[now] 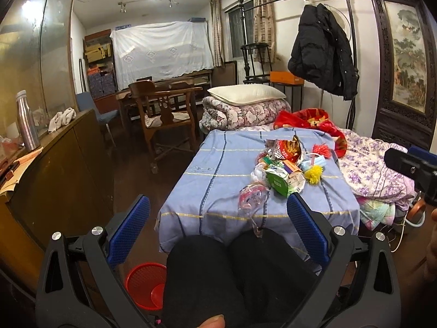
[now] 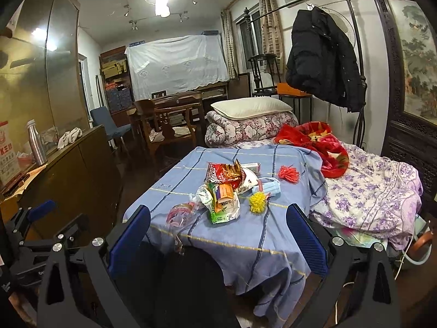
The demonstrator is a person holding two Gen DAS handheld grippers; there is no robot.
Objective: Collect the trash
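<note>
Blue checked cloth (image 2: 226,227) drapes the bed end, with a trash pile (image 2: 226,191) (snack bag, cartons, face mask, pompoms) heaped near its middle. Down on the floor sits a red basket (image 1: 146,284). Left gripper (image 1: 218,232) and right gripper (image 2: 218,235) hover short of the pile, both spread wide, holding nothing.

A loose heap of trash (image 2: 222,191) lies on the blue checked cloth straight ahead of the right gripper (image 2: 218,242), beyond its fingertips: a torn red snack bag (image 2: 224,176) at the far side, a crumpled green-and-white packet (image 2: 224,213) nearest, and a clear plastic wrapper (image 2: 179,214) to the left. To the right of the heap lie a blue face mask (image 2: 270,187), a yellow pompom (image 2: 257,202) and, farther off, a red pompom (image 2: 289,174). A red mesh bin (image 1: 146,284) stands on the floor below the left gripper (image 1: 218,235), just inside its left finger.
</note>
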